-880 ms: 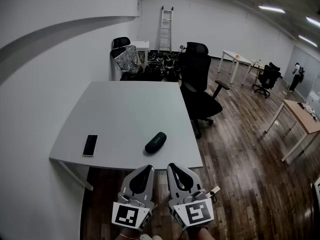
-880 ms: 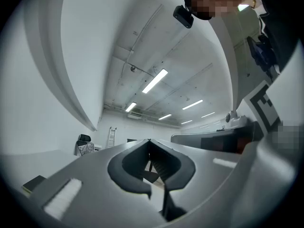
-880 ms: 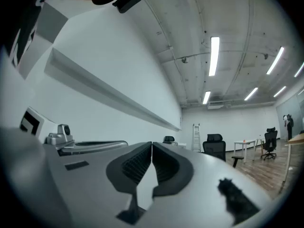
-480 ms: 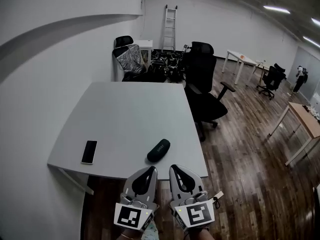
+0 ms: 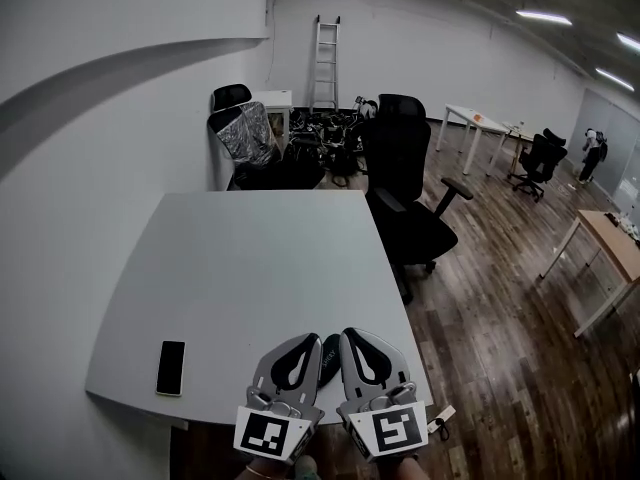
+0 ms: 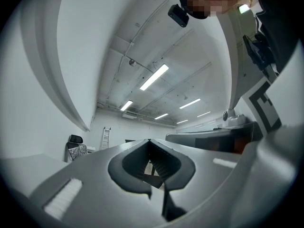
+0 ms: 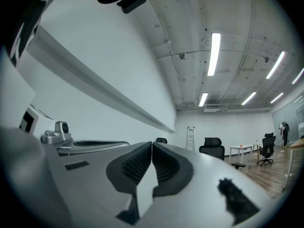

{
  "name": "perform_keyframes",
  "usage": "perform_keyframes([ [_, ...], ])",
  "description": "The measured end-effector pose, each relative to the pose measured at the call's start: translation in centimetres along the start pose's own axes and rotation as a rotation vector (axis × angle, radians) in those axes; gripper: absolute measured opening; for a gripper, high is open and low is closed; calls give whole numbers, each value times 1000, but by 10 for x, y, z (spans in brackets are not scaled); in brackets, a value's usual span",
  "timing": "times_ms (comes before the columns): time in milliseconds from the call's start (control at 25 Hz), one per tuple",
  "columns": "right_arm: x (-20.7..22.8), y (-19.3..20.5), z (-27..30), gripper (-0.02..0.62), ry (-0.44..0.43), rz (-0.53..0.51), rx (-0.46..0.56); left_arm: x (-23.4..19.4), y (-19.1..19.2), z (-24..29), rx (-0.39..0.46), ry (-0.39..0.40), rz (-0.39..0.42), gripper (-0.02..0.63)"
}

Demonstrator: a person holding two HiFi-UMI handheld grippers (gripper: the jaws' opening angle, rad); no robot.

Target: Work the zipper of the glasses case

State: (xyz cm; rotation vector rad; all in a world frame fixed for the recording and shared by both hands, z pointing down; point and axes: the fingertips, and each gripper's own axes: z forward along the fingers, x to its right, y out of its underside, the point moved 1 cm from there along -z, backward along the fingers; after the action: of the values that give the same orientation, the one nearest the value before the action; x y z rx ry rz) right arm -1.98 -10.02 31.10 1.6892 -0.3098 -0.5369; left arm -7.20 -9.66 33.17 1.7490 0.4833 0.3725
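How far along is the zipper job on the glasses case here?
Done: nothing visible. In hand: nothing; the left gripper and right gripper are shut and empty, side by side above the near edge of the table. The glasses case lies just beyond them, mostly hidden, so its zipper state cannot be told. Left: gripping the case and working the zipper.

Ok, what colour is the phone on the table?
The phone is black, best seen in head view.
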Motion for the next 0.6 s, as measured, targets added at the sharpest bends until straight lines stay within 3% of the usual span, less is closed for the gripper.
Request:
perform_keyframes([
  [160,15,10,24,8,-6,1,-26,-18,0,25,12,-7,0,-3],
  [240,21,11,33,8,-9,5,-25,-25,8,36,-23,8,-18,-3],
  [320,28,9,40,8,-12,6,-16,-32,31,46,-140,52,-61,10],
  [440,38,7,43,8,-12,14,-4,-48,85,63,-350,166,-124,128],
  [600,55,19,38,8,10,32,-78,-56,174,69,-652,287,-304,266],
])
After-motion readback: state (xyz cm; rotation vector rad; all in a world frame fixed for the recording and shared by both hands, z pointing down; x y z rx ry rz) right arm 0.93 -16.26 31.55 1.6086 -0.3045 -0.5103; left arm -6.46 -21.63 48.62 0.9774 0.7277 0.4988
